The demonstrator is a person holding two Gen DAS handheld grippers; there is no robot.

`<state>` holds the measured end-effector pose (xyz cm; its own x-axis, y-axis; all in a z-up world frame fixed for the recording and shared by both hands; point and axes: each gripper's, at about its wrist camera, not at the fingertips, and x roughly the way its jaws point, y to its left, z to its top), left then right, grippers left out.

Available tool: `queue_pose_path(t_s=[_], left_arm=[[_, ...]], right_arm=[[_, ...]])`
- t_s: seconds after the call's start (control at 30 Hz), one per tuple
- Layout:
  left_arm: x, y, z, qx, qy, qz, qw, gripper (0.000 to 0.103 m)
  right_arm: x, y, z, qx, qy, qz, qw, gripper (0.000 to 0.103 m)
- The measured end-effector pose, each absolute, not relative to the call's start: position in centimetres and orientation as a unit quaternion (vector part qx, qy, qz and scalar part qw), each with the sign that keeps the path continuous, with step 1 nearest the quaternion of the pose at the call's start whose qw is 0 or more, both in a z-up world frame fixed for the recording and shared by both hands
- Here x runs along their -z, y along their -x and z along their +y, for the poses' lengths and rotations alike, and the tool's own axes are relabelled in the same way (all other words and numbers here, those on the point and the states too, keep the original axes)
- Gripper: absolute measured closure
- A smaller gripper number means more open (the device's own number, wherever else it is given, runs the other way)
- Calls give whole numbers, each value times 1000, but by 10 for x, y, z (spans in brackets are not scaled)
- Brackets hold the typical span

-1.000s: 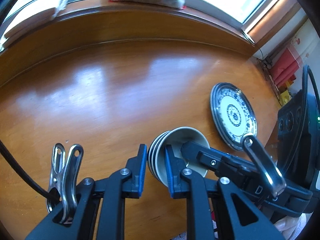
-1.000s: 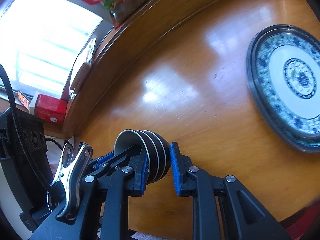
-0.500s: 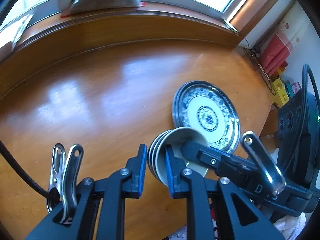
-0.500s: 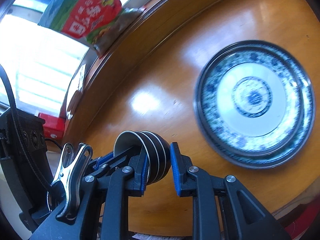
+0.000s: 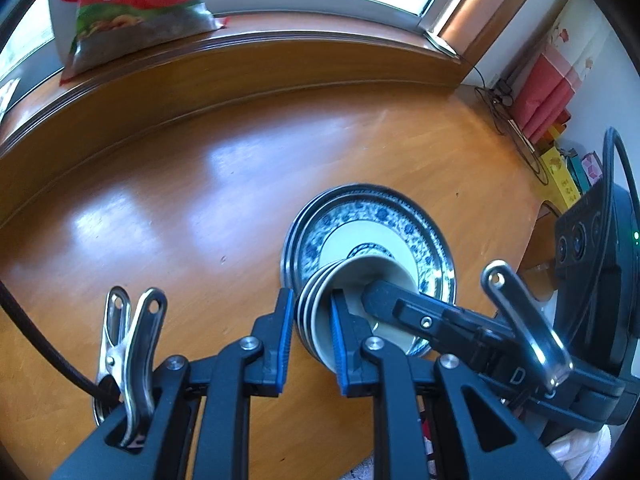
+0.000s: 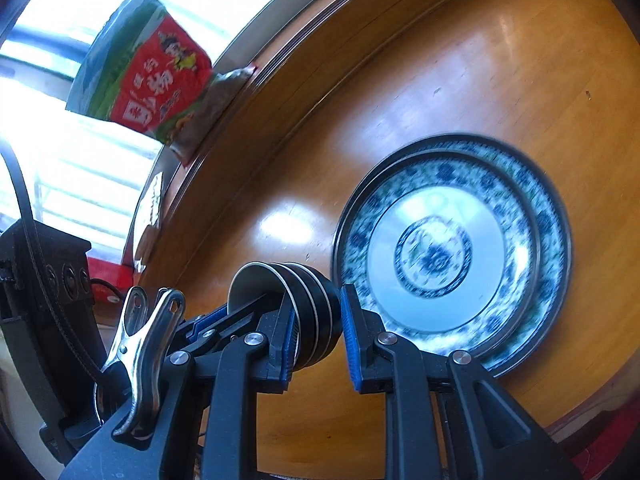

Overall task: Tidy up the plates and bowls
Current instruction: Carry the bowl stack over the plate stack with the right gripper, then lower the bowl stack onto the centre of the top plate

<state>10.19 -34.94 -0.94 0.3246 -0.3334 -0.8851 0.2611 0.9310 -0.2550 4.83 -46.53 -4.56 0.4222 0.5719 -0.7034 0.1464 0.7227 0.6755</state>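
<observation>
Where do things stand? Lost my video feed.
Left gripper and right gripper both shut on bowl stack. Stack over plates. Table path unobstructed.

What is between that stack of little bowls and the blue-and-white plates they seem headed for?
Nothing visible. The stack of bowls, gripped on opposite rims by the left gripper and right gripper, hangs at the near edge of the blue-and-white plates. The top plate is bare, with only wooden table around it.

Home dining spot: round wooden table (image 5: 248,184), windowsill snack bag (image 5: 132,8), patterned plates (image 6: 452,248).
</observation>
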Motion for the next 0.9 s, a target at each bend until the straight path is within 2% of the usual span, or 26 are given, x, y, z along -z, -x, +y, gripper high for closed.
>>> queue_pose_path(t_s=[0.9], left_arm=[[38, -125, -405, 173, 38, 573, 800, 86]], right_arm=[[73, -68, -524, -132, -350, 548, 748, 80]])
